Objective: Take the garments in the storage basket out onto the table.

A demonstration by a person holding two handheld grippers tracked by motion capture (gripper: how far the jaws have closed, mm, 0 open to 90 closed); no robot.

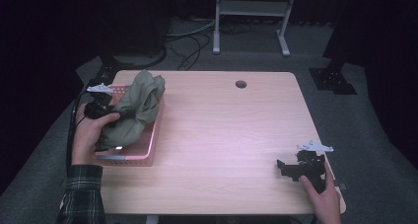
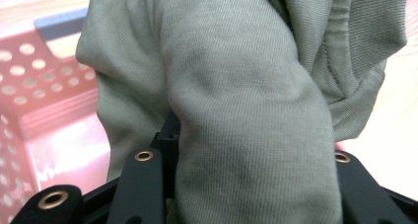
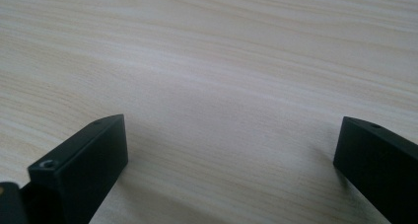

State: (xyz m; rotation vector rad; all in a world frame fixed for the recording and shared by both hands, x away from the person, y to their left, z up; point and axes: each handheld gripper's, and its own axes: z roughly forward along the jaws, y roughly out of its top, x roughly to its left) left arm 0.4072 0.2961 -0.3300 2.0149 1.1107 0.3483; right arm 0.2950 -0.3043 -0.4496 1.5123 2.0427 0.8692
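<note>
Olive-green garment: one crumpled piece of knit cloth, bunched and lifted partly above the pink perforated basket at the left side of the tabletop. Its lower folds hang into the basket; its top rises clear of the rim. In the left gripper view the ribbed fabric drapes over and between the black jaws, with a stitched hem at the upper right.

Left tool: I see it in the left hand, held over the basket's near-left part, jaws closed on a fold of the garment. A grey three-cornered plate sits on top of it, and a black cable trails down past the wrist. The sleeve at that forearm is dark plaid.

Pink basket: rectangular, with round holes in the walls and a grey label strip on one rim. It stands near the tabletop's left edge.

Right tool: held in the right hand at the near-right corner of the tabletop, resting low on or just above the wood; I cannot tell which. In the right gripper view its two jaws stand wide apart with bare pale wood between them, gripping nothing.

Tabletop: light wood grain, rounded corners, one round cable hole near the far edge.

Beyond: grey carpeted floor, a white metal frame, black stand feet, loose cables.
</note>
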